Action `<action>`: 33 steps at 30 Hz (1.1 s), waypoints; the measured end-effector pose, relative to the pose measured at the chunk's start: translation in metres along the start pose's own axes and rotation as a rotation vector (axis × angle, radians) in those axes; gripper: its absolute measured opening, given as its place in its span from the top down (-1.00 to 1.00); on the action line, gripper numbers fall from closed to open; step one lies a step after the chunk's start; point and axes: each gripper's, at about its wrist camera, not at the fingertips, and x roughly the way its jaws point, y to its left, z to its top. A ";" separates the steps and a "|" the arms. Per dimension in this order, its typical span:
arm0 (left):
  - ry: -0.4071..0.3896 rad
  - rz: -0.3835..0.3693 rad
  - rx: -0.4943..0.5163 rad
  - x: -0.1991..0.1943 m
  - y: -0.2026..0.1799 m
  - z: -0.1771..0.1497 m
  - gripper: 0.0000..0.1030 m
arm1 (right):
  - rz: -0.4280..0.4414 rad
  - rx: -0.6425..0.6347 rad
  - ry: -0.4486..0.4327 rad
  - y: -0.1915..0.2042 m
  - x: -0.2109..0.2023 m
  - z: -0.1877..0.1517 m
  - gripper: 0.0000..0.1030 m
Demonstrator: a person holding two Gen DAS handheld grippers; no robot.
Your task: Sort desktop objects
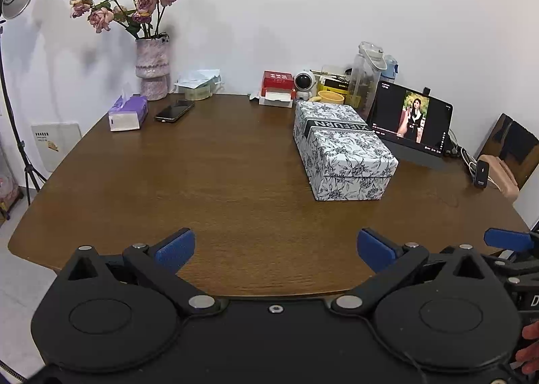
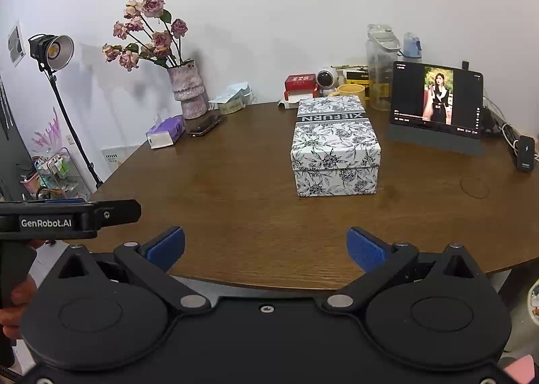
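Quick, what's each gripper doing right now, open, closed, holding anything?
Left gripper: open, blue-padded fingers spread wide, holding nothing.
Right gripper: open, fingers spread wide, holding nothing.

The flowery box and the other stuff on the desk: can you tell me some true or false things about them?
1. The flowery box has its lid on. True.
2. The left gripper holds the phone. False: it is open and empty; the phone lies on the table.
3. The tablet screen is dark. False: it shows a video.
4. The vase holds roses. True.
5. The right gripper is open. True.
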 end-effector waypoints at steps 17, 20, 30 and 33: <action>0.033 0.023 -0.010 0.000 0.004 -0.011 -1.00 | 0.000 -0.004 0.009 0.010 -0.001 -0.003 -1.00; 0.031 0.025 -0.007 0.000 0.004 -0.011 -1.00 | -0.004 -0.005 0.007 0.010 -0.001 -0.003 -1.00; 0.033 0.029 -0.011 0.000 0.004 -0.010 -1.00 | -0.007 -0.010 0.002 0.012 -0.002 -0.004 -1.00; 0.036 0.029 -0.012 0.000 0.004 -0.010 -1.00 | -0.008 -0.010 0.001 0.013 -0.002 -0.004 -1.00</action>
